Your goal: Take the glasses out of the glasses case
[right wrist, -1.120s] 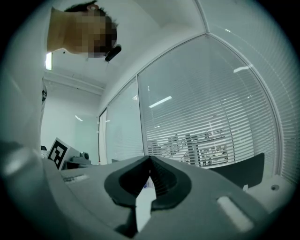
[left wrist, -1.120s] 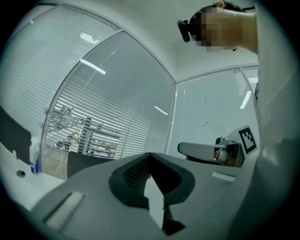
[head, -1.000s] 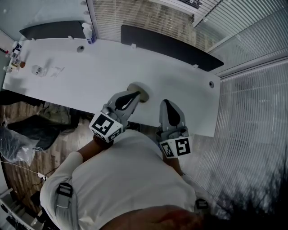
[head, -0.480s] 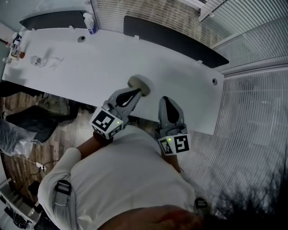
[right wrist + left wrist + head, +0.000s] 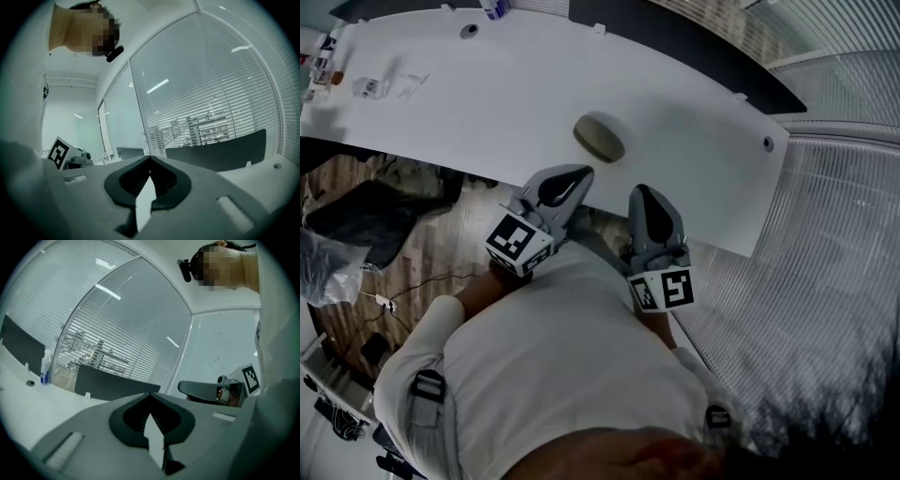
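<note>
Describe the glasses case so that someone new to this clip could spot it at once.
Start at the long white desk across the top of the head view. Close to its near edge, just beyond the left gripper, lies the glasses case. It is a pale, rounded oval by itself, while the other small items cluster at the desk's far left end.

Dim cool light, fisheye edges, vignetting

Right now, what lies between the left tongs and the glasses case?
Nothing: the head view shows only bare white table between the shut left tongs and the glasses case.
</note>
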The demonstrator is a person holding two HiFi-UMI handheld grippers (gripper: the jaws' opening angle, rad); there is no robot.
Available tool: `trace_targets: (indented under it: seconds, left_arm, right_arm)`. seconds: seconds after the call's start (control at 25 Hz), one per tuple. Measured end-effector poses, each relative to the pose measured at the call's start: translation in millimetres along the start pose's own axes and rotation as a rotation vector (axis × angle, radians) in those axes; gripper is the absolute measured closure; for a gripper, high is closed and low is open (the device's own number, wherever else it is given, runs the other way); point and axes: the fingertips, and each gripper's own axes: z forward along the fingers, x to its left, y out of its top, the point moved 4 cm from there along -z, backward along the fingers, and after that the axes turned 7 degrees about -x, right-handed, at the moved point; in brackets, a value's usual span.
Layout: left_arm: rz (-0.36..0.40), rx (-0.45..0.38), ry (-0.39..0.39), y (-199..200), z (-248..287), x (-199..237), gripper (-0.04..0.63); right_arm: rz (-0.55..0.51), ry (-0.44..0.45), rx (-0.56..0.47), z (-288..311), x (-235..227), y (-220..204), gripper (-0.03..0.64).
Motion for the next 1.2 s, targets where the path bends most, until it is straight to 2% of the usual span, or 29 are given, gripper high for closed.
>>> trace_targets:
  seconds: [0.16, 0.32, 0.48, 0.64, 0.88, 1.04, 1.2]
  left_arm:
    - [-0.044, 0.042, 0.029, -26, -9, 3, 0.592]
    - [-0.063, 0.061, 0.041, -33, -12, 7, 0.592]
    - [-0.055, 0.052, 0.042, -38, -11, 6, 0.592]
    - [-0.028, 0.078, 0.042, -53, -5, 12, 0.592]
    - [-0.012, 0.122, 0.079, -81, 5, 36, 0.592]
    - [-0.005, 0.180, 0.078, -112, 14, 50, 0.592]
    - [-0.019, 0.213, 0.116, -138, 19, 67, 0.592]
  right_arm:
    - [0.006, 0.007, 0.081, -7, 6, -24, 0.615]
    - [0.011, 0.014, 0.105, -8, 8, -36, 0.615]
    - [-0.002, 0.022, 0.104, -8, 6, -34, 0.615]
    - [-0.008, 0.046, 0.109, 1, 1, -43, 0.615]
    - [-0.089, 0.102, 0.159, 22, -3, -71, 0.615]
    - [-0.130, 0.132, 0.219, 33, -12, -103, 0.615]
    - [-0.205, 0.150, 0.284, 50, -24, -128, 0.615]
